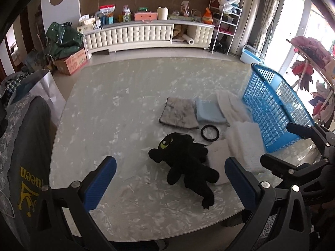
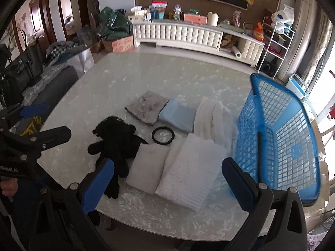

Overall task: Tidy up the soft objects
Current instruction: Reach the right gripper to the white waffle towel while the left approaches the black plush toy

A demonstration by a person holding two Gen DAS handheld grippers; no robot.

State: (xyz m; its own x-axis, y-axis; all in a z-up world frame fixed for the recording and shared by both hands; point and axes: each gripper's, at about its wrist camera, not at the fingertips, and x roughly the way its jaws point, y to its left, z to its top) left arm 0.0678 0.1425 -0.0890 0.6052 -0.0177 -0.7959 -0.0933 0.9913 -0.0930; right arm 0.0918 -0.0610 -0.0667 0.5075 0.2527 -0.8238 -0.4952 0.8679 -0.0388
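Both grippers hover above the near edge of the pale marbled worktop (image 1: pixel 125 96), and neither has hold of anything. The left gripper (image 1: pixel 170 183) is spread wide, and the black plush dragon (image 1: pixel 184 163) lies on the worktop just ahead, between the lines of its blue pads. The right gripper (image 2: pixel 167 185) is equally wide open, with the white quilted pad (image 2: pixel 190 171) lying ahead between its fingers and a smaller white pad (image 2: pixel 146 167) touching that one on the left. Further back sit a grey cloth (image 2: pixel 146 109), a light blue folded cloth (image 2: pixel 178 116) and a fluffy white towel (image 2: pixel 213 119) in a row, with a black ring (image 2: pixel 162 135) in front of them. The blue plastic basket (image 2: pixel 280 138) stands to the right, looking empty and tilted.

My guess is the first pick is about to be made. For the plush, I would come down over its thick body rather than a limb or the tail, close firmly since it will squash, then lift clear before swinging towards the basket
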